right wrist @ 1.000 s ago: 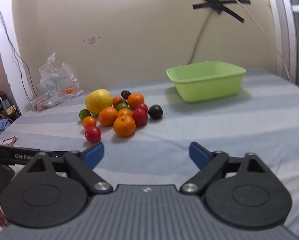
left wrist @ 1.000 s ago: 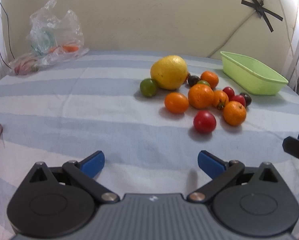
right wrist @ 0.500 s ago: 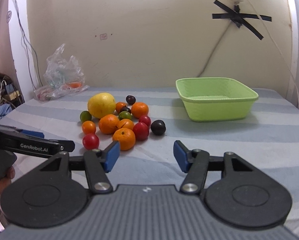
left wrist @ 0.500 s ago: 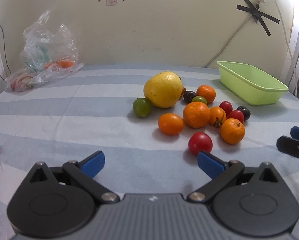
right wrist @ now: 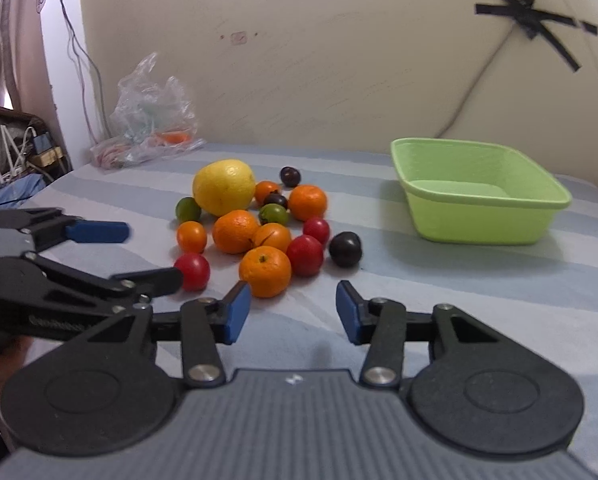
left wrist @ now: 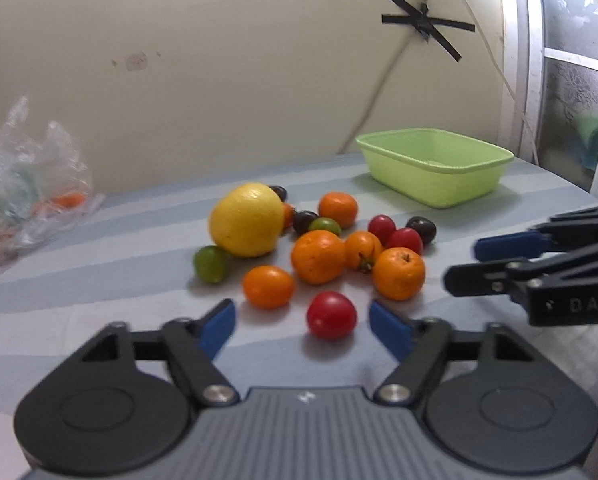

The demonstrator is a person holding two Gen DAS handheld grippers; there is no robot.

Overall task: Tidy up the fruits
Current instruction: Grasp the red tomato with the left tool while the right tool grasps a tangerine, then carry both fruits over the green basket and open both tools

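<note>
Fruit lies in a loose cluster near the middle of a striped cloth (left wrist: pixel 99 280), none of it in the green basket (right wrist: pixel 479 216), which stands apart to the right of the pile, near the wall. A big yellow citrus (left wrist: pixel 246 219) sits at the back left of the cluster, with a small lime (left wrist: pixel 211 264) touching its lower left side. Several oranges fill the middle, the largest (left wrist: pixel 318 256) pressed against a smaller one with a green stem (left wrist: pixel 362 250). Dark plums (right wrist: pixel 345 249) and small red fruits lie on the basket side (one plum sits alone at the far back of the pile).

The left gripper (left wrist: pixel 301 322) hovers low over the cloth at the near edge of the cluster. Its jaws are closing, about half spread, and a red tomato (left wrist: pixel 331 315) lies between the blue pads (left wrist: pixel 219 326), with a clear gap on each side; nothing is gripped.

The right gripper (right wrist: pixel 293 310) is just beside it, aimed at the same pile. Its jaws are closing too and are fairly narrow, with only cloth between the tips. The nearest orange (right wrist: pixel 265 272) lies just beyond its left pad, not touched.

A crumpled plastic bag (right wrist: pixel 151 120) with something orange inside rests at the far left of the cloth against the wall. Black tape crosses (left wrist: pixel 423 24) hold a cable to the wall above the basket.
</note>
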